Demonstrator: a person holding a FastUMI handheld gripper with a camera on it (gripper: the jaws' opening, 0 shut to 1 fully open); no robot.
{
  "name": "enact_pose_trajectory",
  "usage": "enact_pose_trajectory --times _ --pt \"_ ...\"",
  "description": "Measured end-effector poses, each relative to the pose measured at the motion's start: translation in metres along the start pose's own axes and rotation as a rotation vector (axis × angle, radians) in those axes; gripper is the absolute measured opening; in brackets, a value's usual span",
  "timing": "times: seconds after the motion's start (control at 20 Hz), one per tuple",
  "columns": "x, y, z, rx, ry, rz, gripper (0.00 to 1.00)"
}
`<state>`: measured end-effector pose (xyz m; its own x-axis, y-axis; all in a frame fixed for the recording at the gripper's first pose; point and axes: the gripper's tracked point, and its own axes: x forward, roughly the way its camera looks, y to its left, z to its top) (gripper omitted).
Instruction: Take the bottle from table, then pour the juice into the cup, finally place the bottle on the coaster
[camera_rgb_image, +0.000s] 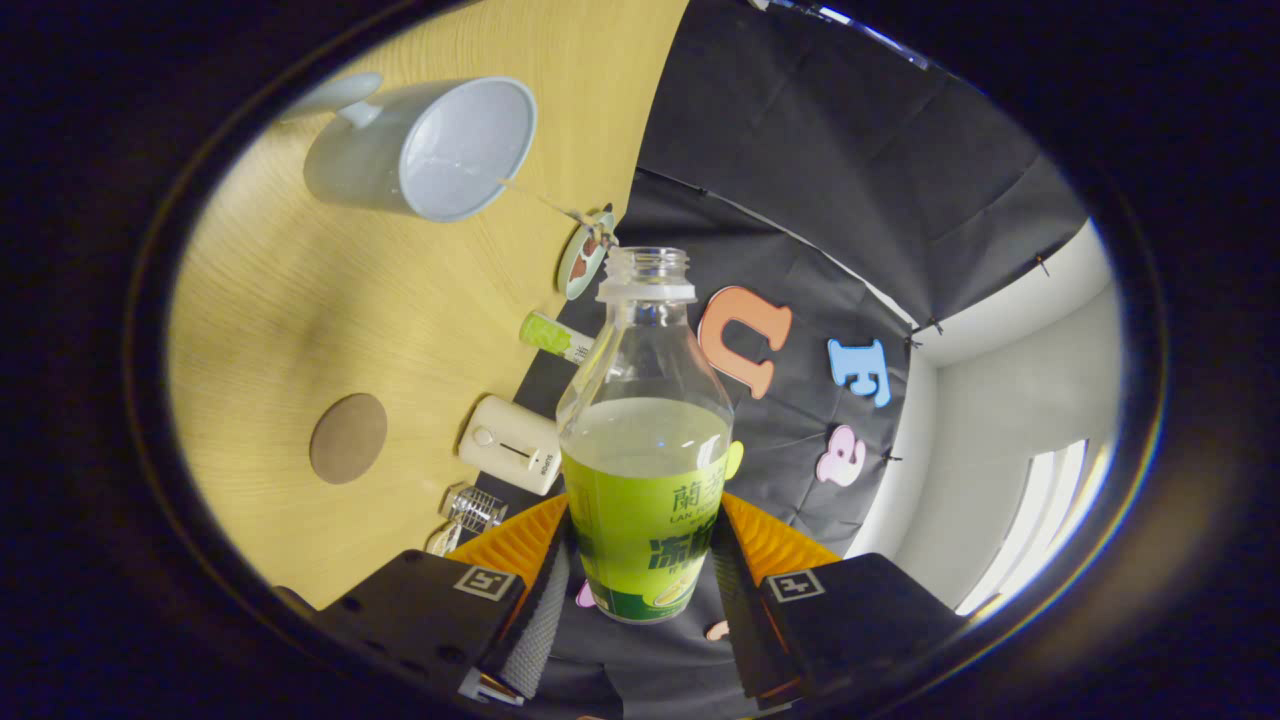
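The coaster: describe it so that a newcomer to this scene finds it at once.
Start at the wooden table. The coaster lies flat on it, apart from the pale mug and beside the cream box at the table's edge. It is the only flat brown disc there. The gripper meanwhile has its jaws shut on the bottle, away from it.

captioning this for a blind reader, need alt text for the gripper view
The gripper is shut on an uncapped clear plastic bottle about half full of pale green juice, held in the air with the view rolled sideways. Beyond it, on the light wooden table, stand an empty white mug and a round brown coaster.
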<state>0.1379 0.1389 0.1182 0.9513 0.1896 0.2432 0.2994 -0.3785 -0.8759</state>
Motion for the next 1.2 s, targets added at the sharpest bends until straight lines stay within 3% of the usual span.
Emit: enact_pose_trajectory --times 1.2 --pt "0.005 -0.030 0.010 -0.110 -0.022 -0.091 0.76"
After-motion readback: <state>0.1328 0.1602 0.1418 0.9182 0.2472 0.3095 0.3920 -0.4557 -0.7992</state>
